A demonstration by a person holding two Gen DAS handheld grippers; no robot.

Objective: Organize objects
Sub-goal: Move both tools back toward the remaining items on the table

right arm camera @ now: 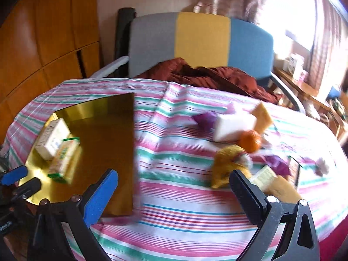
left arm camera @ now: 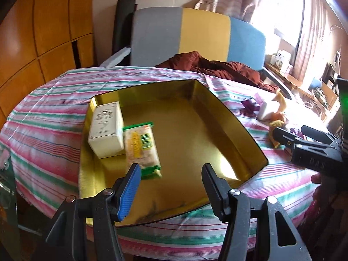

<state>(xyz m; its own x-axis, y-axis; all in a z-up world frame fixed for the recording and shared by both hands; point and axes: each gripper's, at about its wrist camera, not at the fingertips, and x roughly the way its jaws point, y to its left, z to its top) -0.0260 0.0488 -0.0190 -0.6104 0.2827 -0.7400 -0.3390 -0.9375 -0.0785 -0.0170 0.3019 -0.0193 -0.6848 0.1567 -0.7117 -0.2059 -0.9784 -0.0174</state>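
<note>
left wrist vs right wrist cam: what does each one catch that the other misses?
Only the left wrist view shows the gold tray's whole interior, with its bare right half, and the right gripper from the side.

Only the right wrist view shows the full loose pile on the striped cloth: orange ball, yellow pouch, second purple wrapper, small pale box.

Both show the white box and green-edged packet in the tray, and both grippers open and empty, including the left gripper.
</note>
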